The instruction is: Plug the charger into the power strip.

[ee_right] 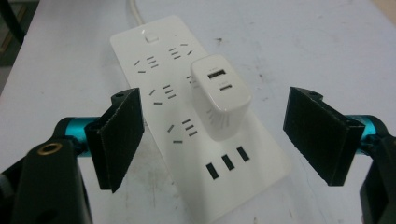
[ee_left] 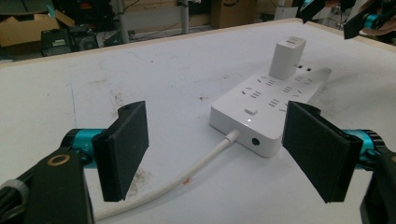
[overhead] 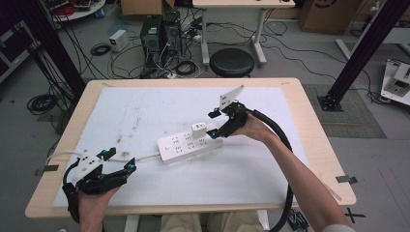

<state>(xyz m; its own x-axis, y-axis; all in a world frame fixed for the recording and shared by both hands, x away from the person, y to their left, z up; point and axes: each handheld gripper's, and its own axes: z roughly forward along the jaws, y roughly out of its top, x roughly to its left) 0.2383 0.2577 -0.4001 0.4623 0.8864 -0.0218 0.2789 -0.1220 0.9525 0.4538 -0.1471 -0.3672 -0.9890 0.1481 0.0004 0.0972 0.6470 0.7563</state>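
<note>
Grey floor with tangled black cables and a round black stool point(overhead: 232, 62) is showing behind a light wooden table point(overhead: 309, 116). A scuffed white sheet point(overhead: 145, 111) is covering most of the tabletop, and it is looking smudged with small dark marks.

A long white plastic power strip point(overhead: 186, 143) is lying flat near the middle of the sheet. It is shaped like a smooth bar with rounded corners and rows of little dark slots. A small white blocky charger point(overhead: 198, 129) is standing plugged into the strip, near the end far from its cord. In the right gripper view the charger point(ee_right: 219, 95) is showing two small ports on top. A round white cord point(overhead: 145, 156) is running from the other end of the strip.

The right gripper point(overhead: 212, 124) is hovering just beside the charger end of the strip, with its flat black padded jaws spread wide and nothing between them touching. The left gripper point(overhead: 118, 161) is sitting near the cord end of the strip, also spread wide and holding nothing.
</note>
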